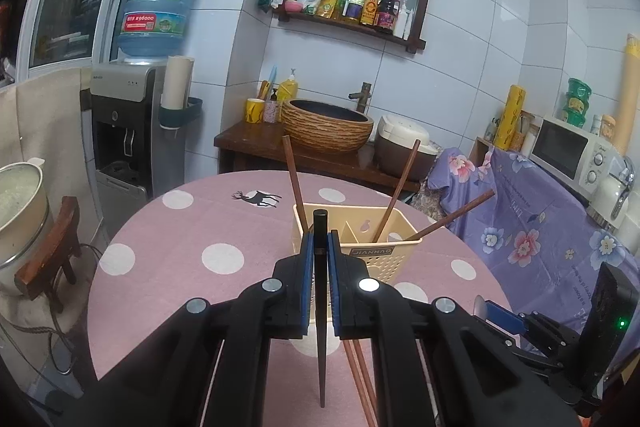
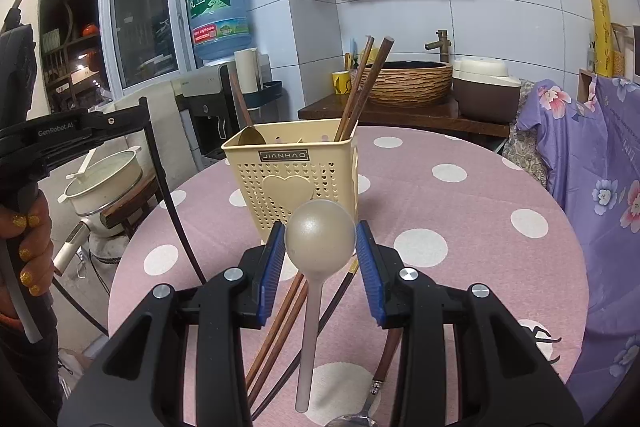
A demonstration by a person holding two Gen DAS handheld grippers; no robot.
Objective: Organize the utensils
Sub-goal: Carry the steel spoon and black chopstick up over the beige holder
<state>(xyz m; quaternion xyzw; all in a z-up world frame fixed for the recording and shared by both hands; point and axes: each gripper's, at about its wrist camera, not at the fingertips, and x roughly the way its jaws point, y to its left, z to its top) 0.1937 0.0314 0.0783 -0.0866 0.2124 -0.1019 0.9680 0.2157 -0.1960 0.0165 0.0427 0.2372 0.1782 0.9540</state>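
A cream perforated utensil holder [image 1: 362, 239] [image 2: 294, 175] stands on the pink dotted round table [image 1: 180, 247] [image 2: 460, 207]. It holds brown wooden chopsticks [image 1: 396, 195] [image 2: 360, 87] and a gold spoon [image 2: 250, 135]. My left gripper [image 1: 320, 239] is shut on a dark chopstick [image 1: 320, 307], held upright just before the holder. My right gripper [image 2: 320, 239] is shut on the bowl of a pale silver spoon [image 2: 318, 231], handle hanging toward the camera, in front of the holder. Brown chopsticks [image 2: 280, 323] [image 1: 360, 375], a dark chopstick [image 2: 340, 287] and a wood-handled spoon [image 2: 384, 367] lie on the table.
A water dispenser [image 1: 128, 123] stands at the far left. A wooden counter [image 1: 256, 143] with a basin [image 1: 326, 125] and rice cooker [image 1: 404, 147] is behind the table. A floral-covered cabinet [image 1: 540, 219] with a microwave [image 1: 572, 151] is at the right. A pot on a stool [image 2: 104, 183] sits at the left.
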